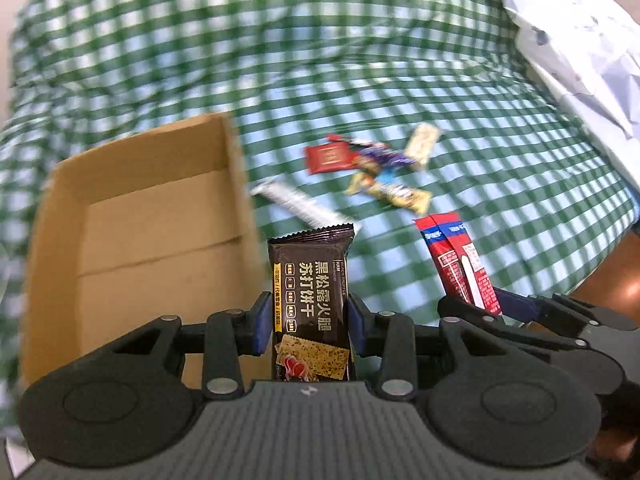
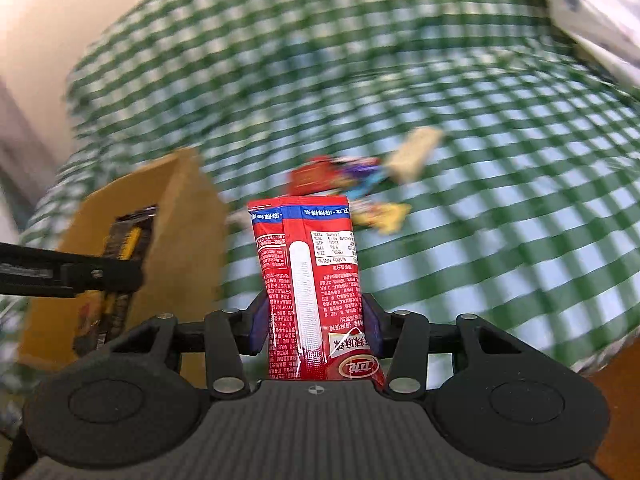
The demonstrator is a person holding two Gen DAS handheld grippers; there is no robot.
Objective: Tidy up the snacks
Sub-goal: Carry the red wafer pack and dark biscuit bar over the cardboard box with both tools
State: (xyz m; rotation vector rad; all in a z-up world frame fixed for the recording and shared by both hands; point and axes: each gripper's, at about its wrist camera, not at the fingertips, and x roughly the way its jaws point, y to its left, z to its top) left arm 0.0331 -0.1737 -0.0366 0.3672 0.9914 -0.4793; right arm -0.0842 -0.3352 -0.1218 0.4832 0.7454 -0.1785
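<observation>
Holding: each hand-held gripper has one snack pinched between its pads.
Left hand-held gripper (image 1: 312, 326): jaws partly closed on a dark brown cracker pack (image 1: 311, 304); blue pads press both long edges.
Brown pack: stands upright between the fingers, serrated top edge up, its lower end against the gripper body, printed face to the camera.
Right hand-held gripper (image 2: 316, 326): jaws partly closed on a red pack (image 2: 310, 300) with a blue band near its top.
Red pack: upright between the pads, back seam and small print facing the camera, lower end down at the gripper body.
Red pack from the left view (image 1: 460, 264): seen right of the brown pack, tilted, held by the black fingers of the other gripper.
Left gripper from the right view (image 2: 116, 272): black arm coming in from the left edge, the brown pack blurred in front of the box.
Box (image 1: 140, 216): open cardboard, brown, left of both grippers; the part of its floor in view is bare.
Bed cover (image 1: 500, 152): green and white check, wrinkled, blurred.
Loose snacks (image 1: 372, 168): small heap beyond the grippers, right of the box; a red square packet, a purple wrapper, yellow wrappers and a pale bar.
Silver pack (image 1: 296, 202): lies alone between the box and the heap, just past the brown pack's top.
White cloth (image 1: 580, 40): crumpled, at the far right.
</observation>
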